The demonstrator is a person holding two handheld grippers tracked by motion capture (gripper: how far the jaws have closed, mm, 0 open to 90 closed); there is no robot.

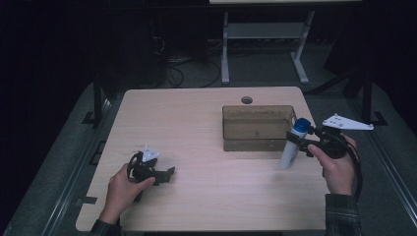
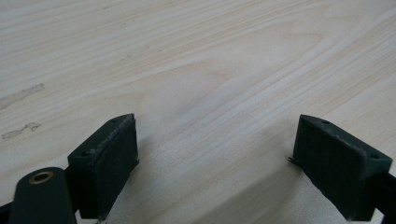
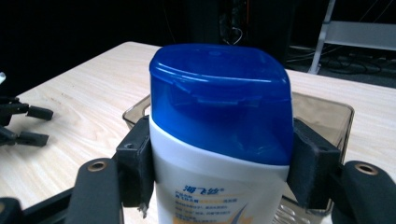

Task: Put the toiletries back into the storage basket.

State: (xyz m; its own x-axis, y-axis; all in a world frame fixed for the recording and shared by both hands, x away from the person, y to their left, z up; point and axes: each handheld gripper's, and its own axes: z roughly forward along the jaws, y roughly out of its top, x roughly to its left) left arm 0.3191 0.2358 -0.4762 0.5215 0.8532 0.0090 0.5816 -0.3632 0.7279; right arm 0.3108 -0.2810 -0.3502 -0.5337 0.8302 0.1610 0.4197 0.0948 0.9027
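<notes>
Left gripper point(image 1: 167, 175) low over the bare table point(image 1: 196, 147), jaws spread wide, nothing between them. Tinted bin point(image 1: 258, 129) right of centre, its inside hard to make out from above. Right gripper point(image 1: 295, 140) clamped on a white bottle point(image 1: 291, 150) with blue cap point(image 3: 222, 100), held upright just beside the bin's right front corner. Label cut off at bottom edge: blue Chinese characters and orange swirl, small print unreadable.
</notes>
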